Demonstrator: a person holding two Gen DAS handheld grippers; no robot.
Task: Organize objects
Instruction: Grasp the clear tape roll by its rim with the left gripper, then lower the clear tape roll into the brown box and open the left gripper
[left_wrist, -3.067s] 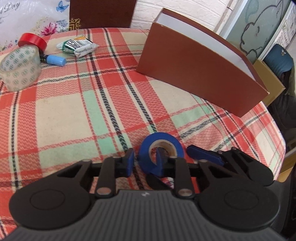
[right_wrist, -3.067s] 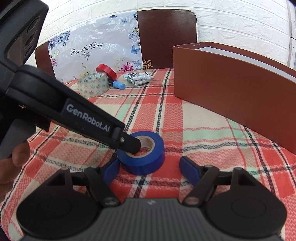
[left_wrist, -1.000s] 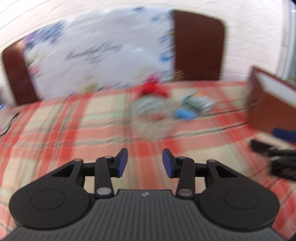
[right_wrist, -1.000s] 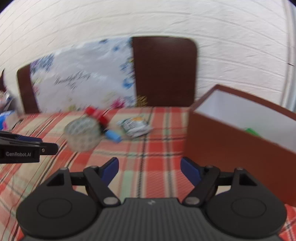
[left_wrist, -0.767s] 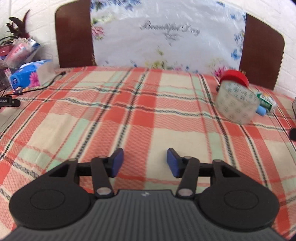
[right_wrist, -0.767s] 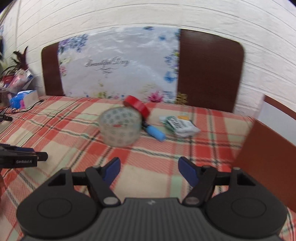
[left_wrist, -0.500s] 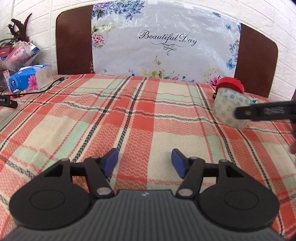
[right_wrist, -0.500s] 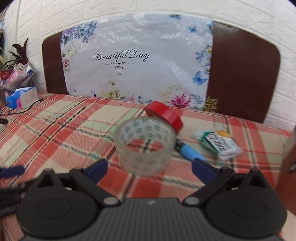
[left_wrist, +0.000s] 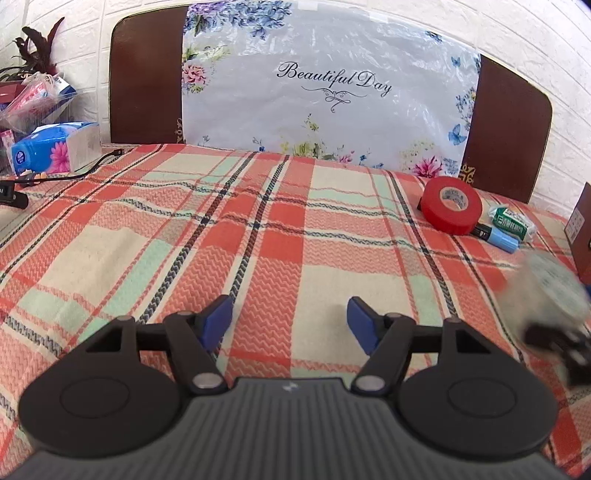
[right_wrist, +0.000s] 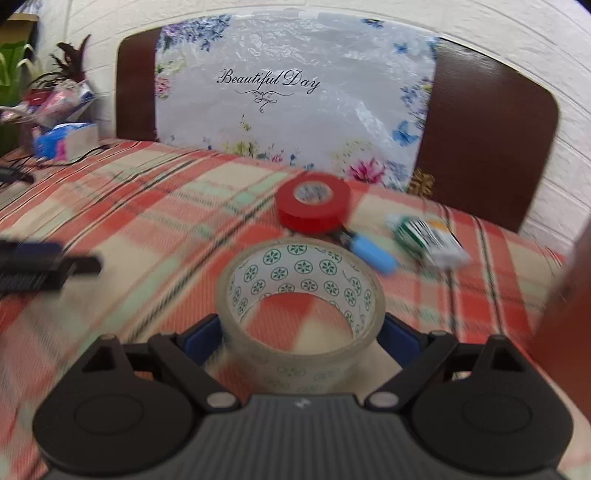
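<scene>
Right wrist view puts the clear tape roll flat on the plaid desk between our right tongs, spread wide and just closing in, pads not visibly pressing yet; we should centre the roll, squeeze its outer wall evenly, then lift straight. Left tongs gape empty over bare cloth, having just opened further. Half a second ago the roll sat ahead of the right tongs; now it lies between them, with the red tape beyond.

Each hand-held gripper — black ribbed body, round discs, silver screws — has blue fingertips.
</scene>
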